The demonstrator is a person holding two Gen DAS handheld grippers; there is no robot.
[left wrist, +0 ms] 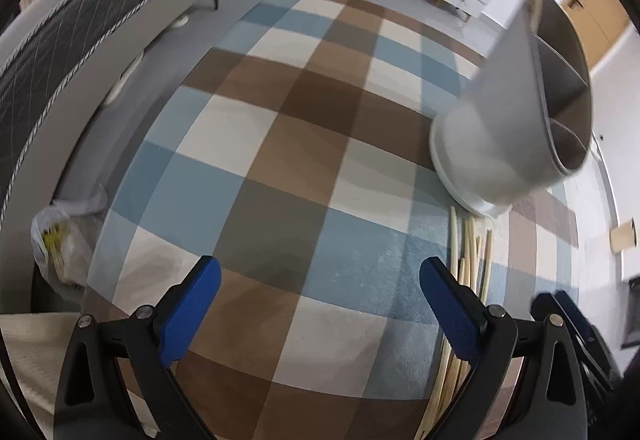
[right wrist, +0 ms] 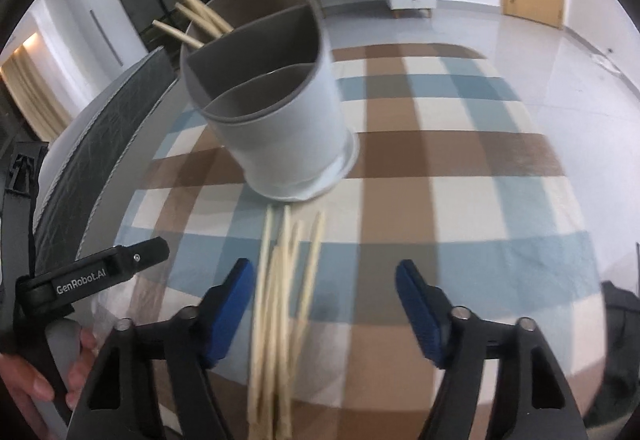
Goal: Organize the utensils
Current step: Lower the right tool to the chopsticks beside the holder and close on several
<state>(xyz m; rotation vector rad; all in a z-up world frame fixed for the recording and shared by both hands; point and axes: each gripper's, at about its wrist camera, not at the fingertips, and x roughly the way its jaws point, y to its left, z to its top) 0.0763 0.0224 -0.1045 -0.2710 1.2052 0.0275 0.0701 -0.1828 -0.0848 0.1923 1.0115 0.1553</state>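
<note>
Chopsticks (right wrist: 280, 304) loose before holder (right wrist: 276, 120); both tongs wide apart.

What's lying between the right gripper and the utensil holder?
In the right wrist view, loose chopsticks lie on the cloth between the open right gripper and the utensil holder.

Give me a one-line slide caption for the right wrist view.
Open right gripper over loose chopsticks before the divided holder, several already inside.

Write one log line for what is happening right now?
left gripper: jaws open, empty | right gripper: jaws open over loose pale wooden chopsticks | grey round divided utensil holder: some chopsticks inside
</note>
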